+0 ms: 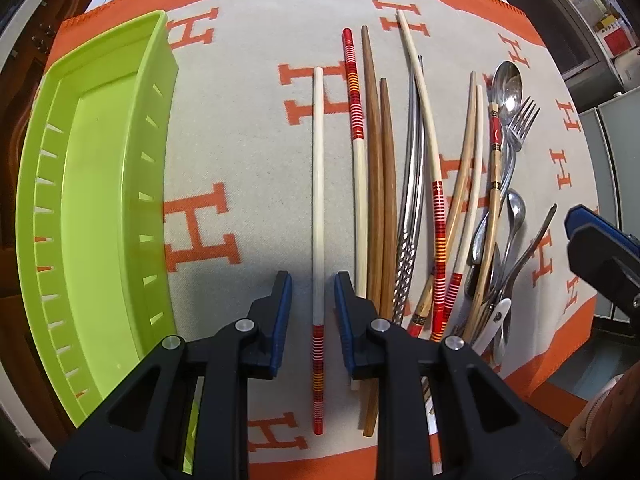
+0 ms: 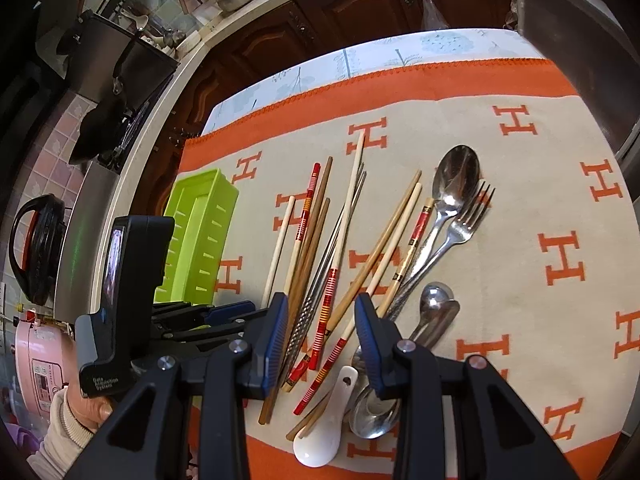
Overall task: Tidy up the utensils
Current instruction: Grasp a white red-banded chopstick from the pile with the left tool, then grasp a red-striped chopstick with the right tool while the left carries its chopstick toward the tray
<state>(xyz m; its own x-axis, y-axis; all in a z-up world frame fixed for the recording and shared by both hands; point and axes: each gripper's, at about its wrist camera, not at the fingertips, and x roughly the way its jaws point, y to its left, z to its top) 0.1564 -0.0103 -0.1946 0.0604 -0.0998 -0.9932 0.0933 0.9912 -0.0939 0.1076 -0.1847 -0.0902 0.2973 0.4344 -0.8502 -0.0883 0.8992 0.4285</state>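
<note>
A lime green slotted tray (image 1: 96, 200) lies empty on the left of the cloth; it also shows in the right wrist view (image 2: 200, 240). One white chopstick with a red striped end (image 1: 318, 200) lies apart from the rest, and my left gripper (image 1: 313, 284) is open with a finger on either side of it. To its right are brown wooden chopsticks (image 1: 376, 160), metal chopsticks (image 1: 412, 200), more striped chopsticks, a large spoon (image 2: 452, 188), a fork (image 2: 464, 224) and a white ceramic spoon (image 2: 320, 436). My right gripper (image 2: 321, 304) hangs open over this pile, holding nothing.
A beige cloth with orange H letters and an orange border (image 1: 240, 120) covers the table. Wooden cabinets (image 2: 340, 4) and a cluttered counter run behind it. A pink cooker (image 2: 36, 364) stands far left. A hand (image 2: 88, 404) holds the left gripper's handle.
</note>
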